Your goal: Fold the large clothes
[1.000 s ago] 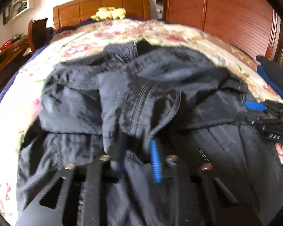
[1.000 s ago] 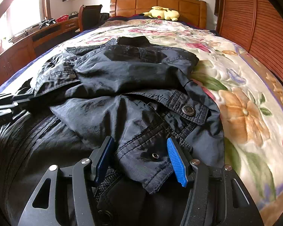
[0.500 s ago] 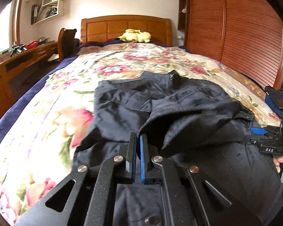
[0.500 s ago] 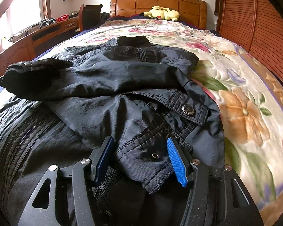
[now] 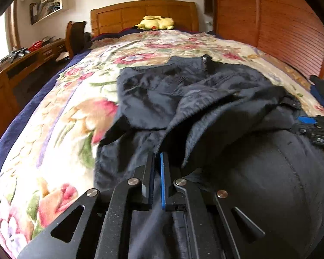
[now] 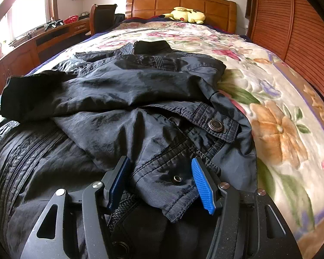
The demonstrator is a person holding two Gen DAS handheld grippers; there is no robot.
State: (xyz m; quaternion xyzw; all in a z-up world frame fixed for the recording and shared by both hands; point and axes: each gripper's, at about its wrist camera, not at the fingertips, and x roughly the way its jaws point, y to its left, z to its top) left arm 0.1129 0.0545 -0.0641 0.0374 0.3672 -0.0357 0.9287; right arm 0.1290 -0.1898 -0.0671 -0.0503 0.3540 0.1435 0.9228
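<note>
Sleeve [image 6: 54, 95] newly across crumpled jacket [image 6: 151, 129]

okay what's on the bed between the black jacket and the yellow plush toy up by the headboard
Nothing: only bare floral bedspread lies between the black jacket and the yellow plush toy. Both wrist views show it, the right wrist view most clearly.

The jacket [image 6: 123, 90] was dark, faintly glossy crinkled cloth with metal snaps. The bedspread [image 6: 270, 99] looked soft, matt. The headboard [image 6: 181, 2] was polished wood.

No legible text, label or number anywhere
</note>
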